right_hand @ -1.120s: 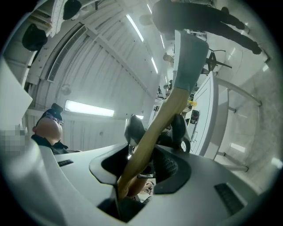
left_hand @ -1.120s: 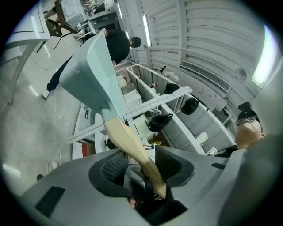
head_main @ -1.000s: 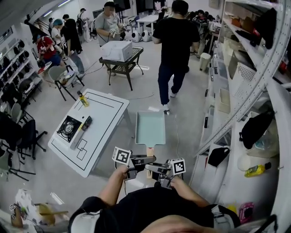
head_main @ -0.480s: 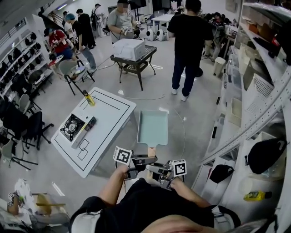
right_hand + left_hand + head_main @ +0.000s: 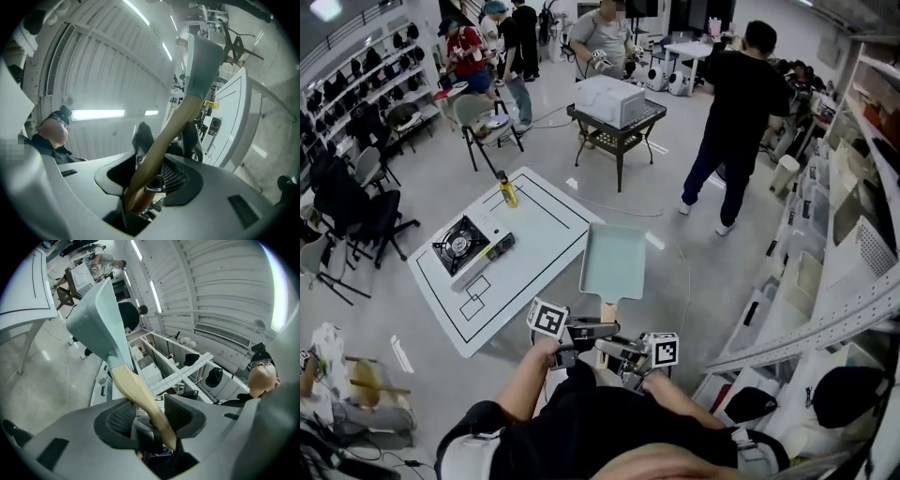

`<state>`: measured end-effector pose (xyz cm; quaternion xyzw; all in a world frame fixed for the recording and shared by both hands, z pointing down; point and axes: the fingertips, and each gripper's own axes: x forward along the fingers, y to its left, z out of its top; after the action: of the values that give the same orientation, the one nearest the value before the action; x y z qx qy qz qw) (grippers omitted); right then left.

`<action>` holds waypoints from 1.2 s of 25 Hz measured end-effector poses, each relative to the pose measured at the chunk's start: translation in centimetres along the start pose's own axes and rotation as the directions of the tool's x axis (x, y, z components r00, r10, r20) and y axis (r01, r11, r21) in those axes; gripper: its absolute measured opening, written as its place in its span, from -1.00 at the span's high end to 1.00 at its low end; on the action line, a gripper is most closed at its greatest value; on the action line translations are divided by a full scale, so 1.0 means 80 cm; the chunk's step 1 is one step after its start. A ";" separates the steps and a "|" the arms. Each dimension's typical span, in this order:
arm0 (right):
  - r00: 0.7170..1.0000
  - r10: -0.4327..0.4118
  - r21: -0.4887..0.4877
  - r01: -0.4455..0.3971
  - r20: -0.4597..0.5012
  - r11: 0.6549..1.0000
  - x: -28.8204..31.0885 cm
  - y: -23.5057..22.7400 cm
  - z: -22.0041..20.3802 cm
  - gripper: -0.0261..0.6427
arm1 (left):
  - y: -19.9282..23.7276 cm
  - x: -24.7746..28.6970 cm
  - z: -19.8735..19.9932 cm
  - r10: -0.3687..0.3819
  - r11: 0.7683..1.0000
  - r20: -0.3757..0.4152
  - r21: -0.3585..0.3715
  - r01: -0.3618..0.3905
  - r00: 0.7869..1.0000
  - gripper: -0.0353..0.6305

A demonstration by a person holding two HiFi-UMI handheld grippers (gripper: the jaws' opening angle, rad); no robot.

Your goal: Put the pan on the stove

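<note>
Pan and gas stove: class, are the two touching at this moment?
Apart. The head view shows the pale green pan held in the air beside the table, with bare white tabletop between it and the gas stove.

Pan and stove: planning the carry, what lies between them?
Head view: white tabletop and a small dark device beside the stove; nothing else before the pan.

Table (image 5: pixel 546 236) bare beside stove (image 5: pixel 461 246); bottle (image 5: pixel 507 192) at corner.

Head view high, facing steeply down, both gripper views close along shared pan (image 5: pixel 613 262).
</note>
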<state>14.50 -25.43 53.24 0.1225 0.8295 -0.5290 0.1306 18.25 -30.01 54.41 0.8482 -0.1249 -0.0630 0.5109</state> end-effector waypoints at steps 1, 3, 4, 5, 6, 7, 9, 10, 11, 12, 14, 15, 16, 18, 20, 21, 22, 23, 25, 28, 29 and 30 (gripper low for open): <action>1.000 0.003 0.013 -0.002 -0.012 1.000 0.008 -0.008 0.006 0.38 | 0.007 -0.008 0.011 0.011 1.000 0.012 0.011 -0.011 1.000 0.31; 0.999 0.014 0.033 -0.013 -0.038 0.999 0.027 -0.024 0.020 0.38 | 0.022 -0.029 0.035 0.052 0.997 0.030 0.046 -0.054 0.998 0.30; 0.998 0.024 0.031 -0.022 -0.056 0.999 0.039 -0.031 0.028 0.38 | 0.027 -0.040 0.048 0.069 0.996 0.041 0.059 -0.071 0.997 0.30; 0.997 0.033 0.031 -0.030 -0.075 0.999 0.053 -0.038 0.035 0.38 | 0.031 -0.052 0.061 0.075 0.995 0.057 0.062 -0.079 0.996 0.30; 0.995 0.039 0.038 -0.035 -0.093 0.999 0.066 -0.047 0.041 0.38 | 0.035 -0.064 0.072 0.069 0.996 0.078 0.046 -0.072 0.995 0.30; 0.993 0.043 0.048 -0.038 -0.112 0.998 0.079 -0.056 0.048 0.38 | 0.039 -0.076 0.082 0.057 0.998 0.103 0.017 -0.059 0.993 0.30; 0.986 0.057 0.052 -0.050 -0.154 0.997 0.108 -0.071 0.061 0.38 | 0.048 -0.101 0.104 0.052 0.999 0.144 -0.014 -0.050 0.988 0.30; 0.982 0.069 0.047 -0.062 -0.175 0.997 0.124 -0.075 0.068 0.38 | 0.053 -0.114 0.116 0.059 0.998 0.157 -0.009 -0.058 0.986 0.30; 0.977 0.081 0.046 -0.073 -0.196 0.996 0.141 -0.079 0.075 0.38 | 0.058 -0.128 0.128 0.070 0.998 0.168 -0.003 -0.070 0.983 0.30; 0.973 0.088 0.056 -0.077 -0.213 0.995 0.156 -0.086 0.081 0.38 | 0.064 -0.142 0.140 0.083 0.996 0.181 0.001 -0.085 0.980 0.30; 0.963 0.095 0.074 -0.078 -0.251 0.994 0.182 -0.111 0.091 0.38 | 0.080 -0.174 0.165 0.114 0.993 0.213 0.013 -0.119 0.970 0.30; 0.957 0.101 0.078 -0.083 -0.273 0.994 0.196 -0.123 0.096 0.38 | 0.088 -0.191 0.178 0.124 0.991 0.233 0.019 -0.132 0.965 0.30; 0.949 0.110 0.082 -0.089 -0.295 0.993 0.211 -0.133 0.101 0.38 | 0.094 -0.206 0.189 0.129 0.990 0.253 0.022 -0.140 0.959 0.30; 0.933 0.131 0.096 -0.105 -0.335 0.990 0.241 -0.151 0.109 0.38 | 0.107 -0.236 0.210 0.138 0.988 0.290 0.026 -0.152 0.947 0.30; 0.915 0.153 0.114 -0.119 -0.373 0.986 0.272 -0.167 0.116 0.38 | 0.118 -0.269 0.227 0.160 0.984 0.327 0.022 -0.177 0.931 0.30; 0.905 0.164 0.123 -0.125 -0.393 0.984 0.287 -0.174 0.118 0.38 | 0.122 -0.286 0.235 0.169 0.982 0.348 0.020 -0.187 0.922 0.30; 0.894 0.175 0.131 -0.132 -0.411 0.983 0.302 -0.181 0.119 0.38 | 0.126 -0.302 0.242 0.175 0.981 0.370 0.016 -0.194 0.913 0.30; 0.884 0.185 0.139 -0.138 -0.429 0.981 0.316 -0.187 0.120 0.38 | 0.129 -0.317 0.248 0.179 0.980 0.389 0.012 -0.200 0.904 0.30; 0.865 0.203 0.155 -0.147 -0.459 0.977 0.343 -0.200 0.118 0.38 | 0.134 -0.348 0.257 0.189 0.977 0.429 0.007 -0.213 0.883 0.30; 0.837 0.230 0.187 -0.155 -0.497 0.970 0.379 -0.217 0.109 0.38 | 0.141 -0.392 0.266 0.211 0.971 0.493 -0.009 -0.238 0.844 0.30; 0.827 0.239 0.200 -0.157 -0.508 0.967 0.388 -0.221 0.107 0.38 | 0.145 -0.405 0.267 0.222 0.968 0.510 -0.014 -0.250 0.831 0.30; 0.816 0.250 0.212 -0.160 -0.521 0.964 0.396 -0.225 0.106 0.38 | 0.149 -0.415 0.269 0.230 0.966 0.527 -0.019 -0.260 0.818 0.30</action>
<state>-20.54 -38.49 54.08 0.3659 0.7694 -0.5197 -0.0636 -20.46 -44.46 54.16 0.7887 -0.3692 -0.2226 0.4383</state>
